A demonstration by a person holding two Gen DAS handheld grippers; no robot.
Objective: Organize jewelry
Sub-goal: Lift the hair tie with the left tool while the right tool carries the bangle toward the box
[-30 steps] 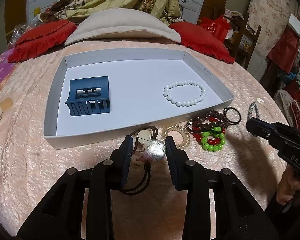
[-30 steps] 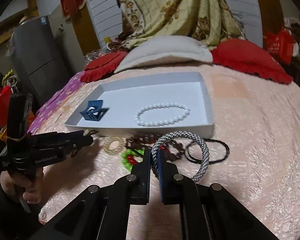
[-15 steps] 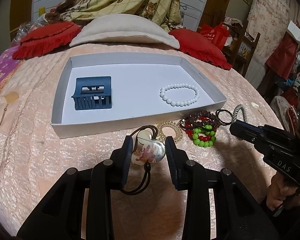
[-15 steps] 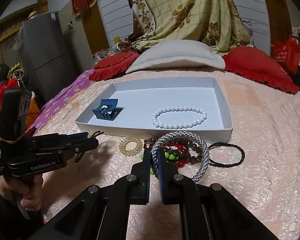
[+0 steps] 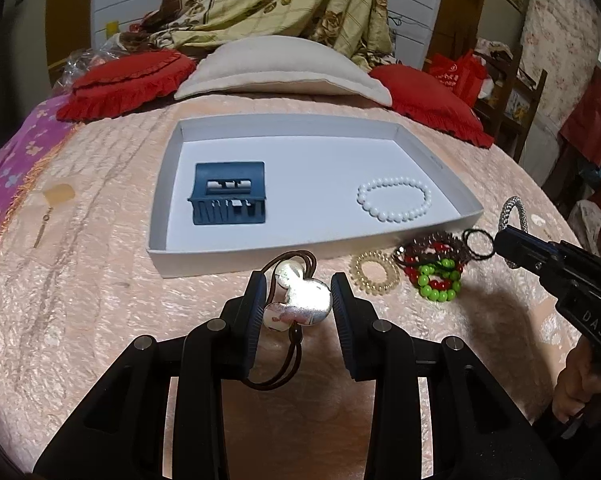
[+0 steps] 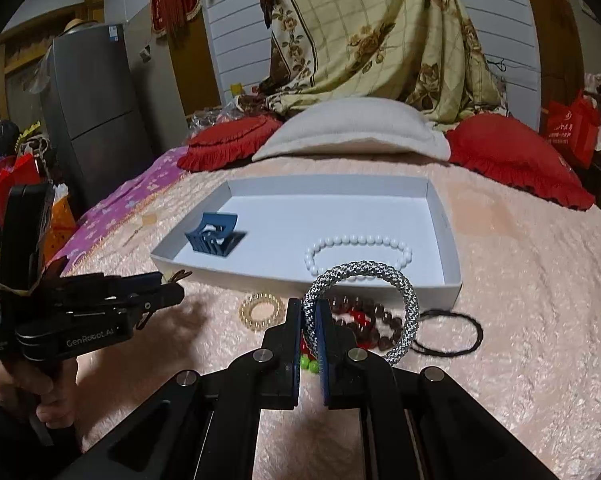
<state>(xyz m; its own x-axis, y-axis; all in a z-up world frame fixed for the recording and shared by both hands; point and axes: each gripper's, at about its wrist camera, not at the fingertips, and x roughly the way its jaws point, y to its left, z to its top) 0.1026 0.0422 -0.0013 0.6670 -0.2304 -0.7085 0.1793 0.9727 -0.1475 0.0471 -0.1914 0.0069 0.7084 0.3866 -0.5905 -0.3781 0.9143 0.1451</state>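
A shallow white tray (image 5: pixel 436 164) (image 6: pixel 448 236) lies on the pink bedspread. In it are a blue hair claw (image 5: pixel 229 194) (image 6: pixel 214 234) and a white bead bracelet (image 5: pixel 394 199) (image 6: pixel 358 246). My left gripper (image 5: pixel 296 300) is shut on a brown hair tie with a silver charm (image 5: pixel 300 300), held above the bedspread just before the tray's near wall. My right gripper (image 6: pixel 310 316) is shut on a silver-grey braided bangle (image 6: pixel 380 276), held above the loose pile, right of the left gripper.
Loose on the bedspread before the tray: a gold spiral hair tie (image 5: pixel 374 272) (image 6: pixel 260 311), red, green and dark bead bracelets (image 5: pixel 436 270) (image 6: pixel 364 326), a black hair elastic (image 5: pixel 478 240) (image 6: pixel 448 332). Pillows (image 5: pixel 284 68) lie behind the tray.
Both grippers have risen and pulled back a little with their loads. The bangle is now lifted higher, in front of the tray's near wall.
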